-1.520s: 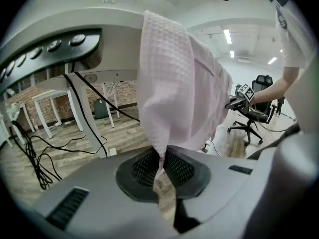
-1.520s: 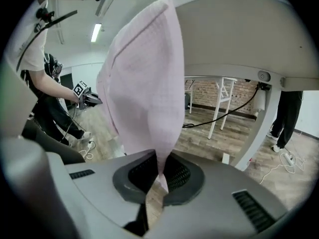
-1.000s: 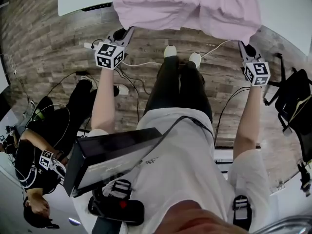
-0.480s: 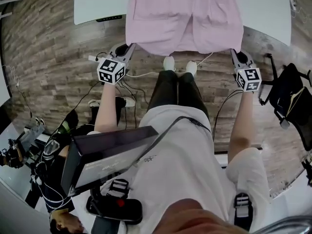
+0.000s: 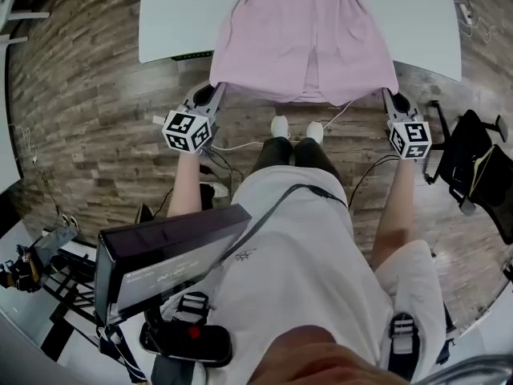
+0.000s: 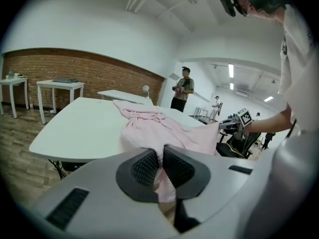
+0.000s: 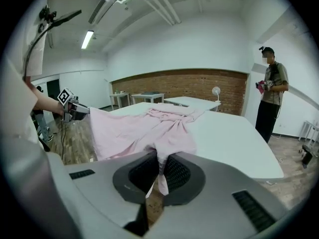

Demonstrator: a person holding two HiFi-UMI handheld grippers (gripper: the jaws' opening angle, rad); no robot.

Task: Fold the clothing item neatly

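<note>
- One pink belted garment (image 5: 304,42), one white table (image 5: 172,22)
- Two grippers: left gripper (image 5: 215,89) and right gripper (image 5: 389,95), each closed tight on a hem corner

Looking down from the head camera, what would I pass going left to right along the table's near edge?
left gripper → pink garment → right gripper → black chair
</note>
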